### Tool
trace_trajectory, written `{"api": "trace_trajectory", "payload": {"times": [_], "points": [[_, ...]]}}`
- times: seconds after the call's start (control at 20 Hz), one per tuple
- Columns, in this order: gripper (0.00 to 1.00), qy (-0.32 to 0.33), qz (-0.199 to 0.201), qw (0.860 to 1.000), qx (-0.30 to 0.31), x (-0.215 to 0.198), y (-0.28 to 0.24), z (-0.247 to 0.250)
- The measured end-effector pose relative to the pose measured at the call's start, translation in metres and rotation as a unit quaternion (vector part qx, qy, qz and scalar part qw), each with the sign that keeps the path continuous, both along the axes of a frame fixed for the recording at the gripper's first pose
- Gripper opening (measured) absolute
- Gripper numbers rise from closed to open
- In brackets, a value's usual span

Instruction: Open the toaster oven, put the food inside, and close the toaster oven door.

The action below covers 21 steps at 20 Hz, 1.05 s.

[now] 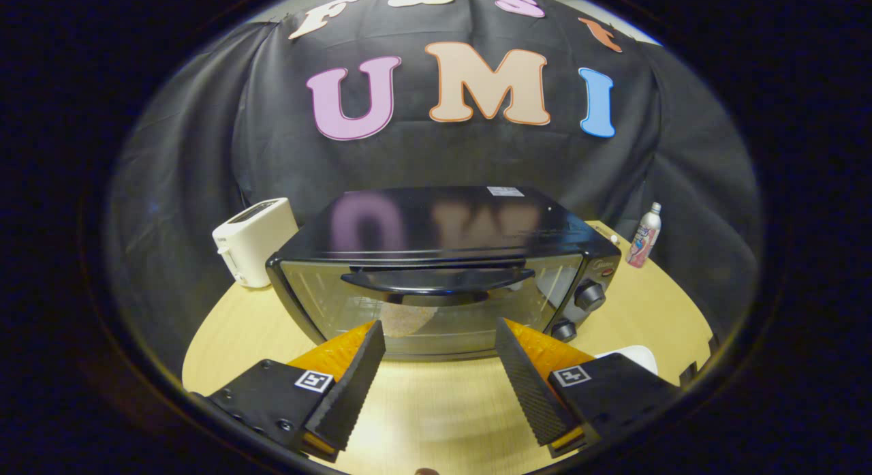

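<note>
A white toaster [253, 240] is seen on the round wooden table [633, 311], just left of the black toaster oven [443, 270], whose glass door [429, 304] is shut with some food visible behind it. The gripper [439, 339] is held just before that door, its fingers spread apart and empty. A spray bottle [644, 236] is set well to the right.
</note>
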<state>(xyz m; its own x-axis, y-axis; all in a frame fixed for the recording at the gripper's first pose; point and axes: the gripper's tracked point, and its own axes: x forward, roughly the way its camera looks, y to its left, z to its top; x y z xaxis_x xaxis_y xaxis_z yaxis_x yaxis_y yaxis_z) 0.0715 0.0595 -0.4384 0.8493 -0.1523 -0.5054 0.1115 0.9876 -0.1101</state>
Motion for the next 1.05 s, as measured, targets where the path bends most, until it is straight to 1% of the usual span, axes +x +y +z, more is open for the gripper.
{"api": "trace_trajectory", "payload": {"times": [1.05], "points": [[1.00, 0.004, 0.006, 1.000, 0.000, 0.0028, 0.0035, -0.0064]]}}
